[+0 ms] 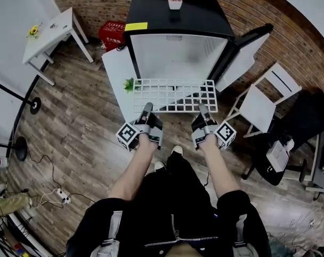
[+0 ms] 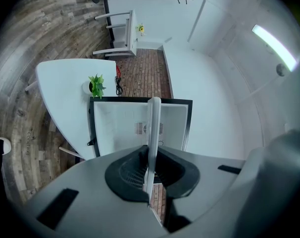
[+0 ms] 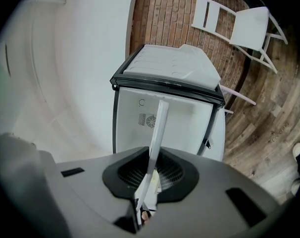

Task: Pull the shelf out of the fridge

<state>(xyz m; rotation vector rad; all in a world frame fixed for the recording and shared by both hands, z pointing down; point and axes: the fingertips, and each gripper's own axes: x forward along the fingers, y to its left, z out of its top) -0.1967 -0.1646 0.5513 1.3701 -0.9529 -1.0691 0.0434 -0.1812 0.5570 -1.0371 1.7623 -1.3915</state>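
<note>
The white wire shelf (image 1: 175,95) hangs level in the air in front of the open black mini fridge (image 1: 178,42), fully outside its white interior. My left gripper (image 1: 147,111) is shut on the shelf's near edge at the left. At the right of that edge, my right gripper (image 1: 203,112) is shut on it too. In the left gripper view the shelf (image 2: 152,128) appears edge-on as a white strip clamped in the gripper (image 2: 149,182), with the fridge (image 2: 115,128) behind. The right gripper view shows the same strip (image 3: 158,128) pinched in that gripper (image 3: 147,187).
The fridge door (image 1: 242,58) stands open to the right. A white table (image 1: 116,74) with a small plant (image 1: 131,84) sits left of the fridge, with a red basket (image 1: 112,32) behind it. A white folding chair (image 1: 258,103) and a black chair (image 1: 306,116) stand at right. A potted flower (image 1: 175,0) tops the fridge.
</note>
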